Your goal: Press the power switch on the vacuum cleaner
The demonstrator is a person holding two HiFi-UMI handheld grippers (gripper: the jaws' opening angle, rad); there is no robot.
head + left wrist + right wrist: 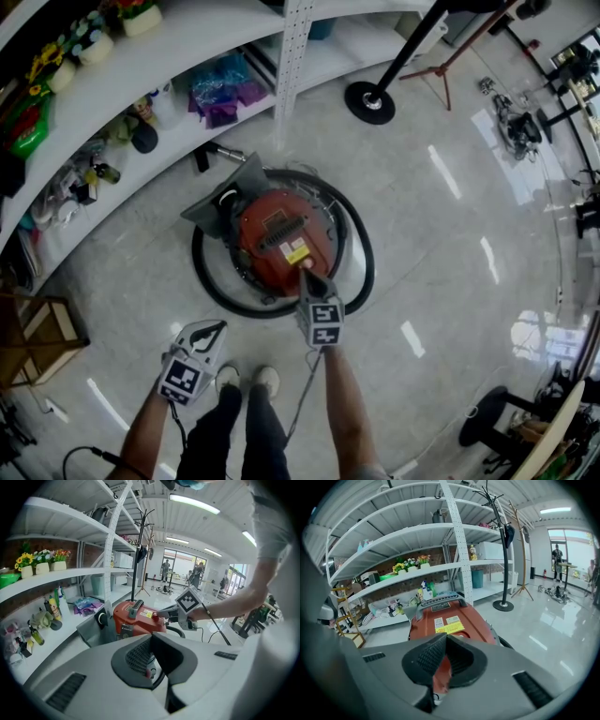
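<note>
The red, round-bodied plastic canister vacuum cleaner (279, 236) sits on the glossy grey tiled floor (441, 234) at the middle of the head view, with white metal shelving (178, 47) at its 10 o'clock. The right gripper (307, 268) rests its tip on the machine's rim at 5 o'clock. Its jaws are closed tip to tip with nothing between them. From the left gripper view that tip touches the small red power switch (154, 616) on the shell. The left gripper (214, 330) hangs apart at the vacuum cleaner's 7 o'clock, its jaws likewise closed and empty. I judge the body heavy and rigid with a smooth, hard shell. It needs no grasp, only a push on the switch, and the joined jaw tips serve as one blunt finger. The push should go straight down, since a slanted push could skid off the switch or nudge the machine across the slick floor. By count there are one vacuum cleaner, one switch, one black ribbed hose (361, 246) coiled round the body, one dark carry handle (440, 601), one yellow label (450, 628) and two grippers.
</note>
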